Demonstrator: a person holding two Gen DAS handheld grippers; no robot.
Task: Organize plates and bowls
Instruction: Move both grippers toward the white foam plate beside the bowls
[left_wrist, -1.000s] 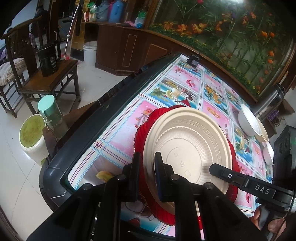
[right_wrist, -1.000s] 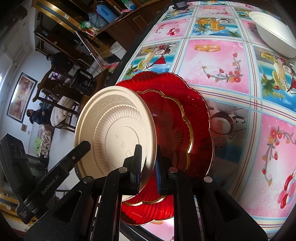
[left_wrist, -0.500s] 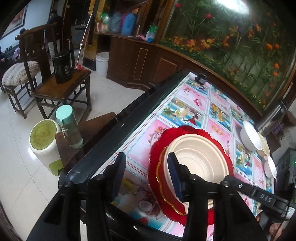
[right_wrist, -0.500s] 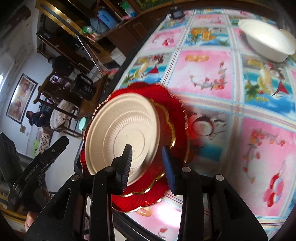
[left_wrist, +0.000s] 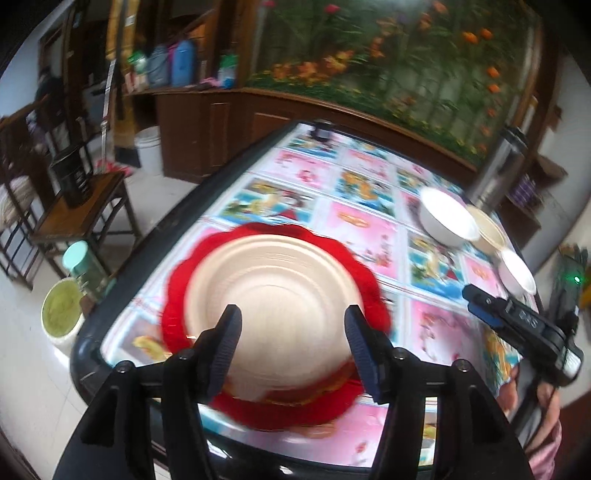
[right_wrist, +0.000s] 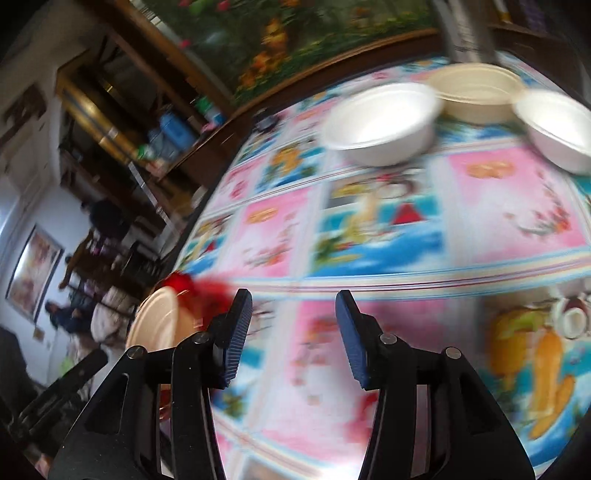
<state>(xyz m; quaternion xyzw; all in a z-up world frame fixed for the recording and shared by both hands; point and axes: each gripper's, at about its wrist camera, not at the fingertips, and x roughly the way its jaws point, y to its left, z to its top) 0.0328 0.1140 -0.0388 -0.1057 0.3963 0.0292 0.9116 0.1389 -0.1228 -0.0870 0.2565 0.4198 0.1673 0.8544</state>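
- The left gripper has its jaws spread wide with nothing between them; it hovers just above the near rim of the round beige paper plate.
- The right gripper is likewise wide apart and empty, over bare patterned cloth, aimed toward the bowls at the far right of the table.
- The beige paper plate lies flat, face up, centred on the scalloped red plastic plate, which sits at the near left corner of the table covered in a pink-and-blue picture cloth. Gold trim under the beige plate's near edge suggests a second red plate in between, though blur makes that unsure.
- Being round, the plates have no long axis to speak of; the stack points straight up, rims level with the table.
- Judging by this, the plate half of the job looks done: the plates are nested in one pile.
- Still left are the bowls at the far right: a large white foam bowl, a beige paper bowl just behind it, and a smaller white foam bowl to its right. All three stand upright, mouths up, close together but not nested.
- Stacking those is probably the remaining work, and the right gripper seems headed that way.
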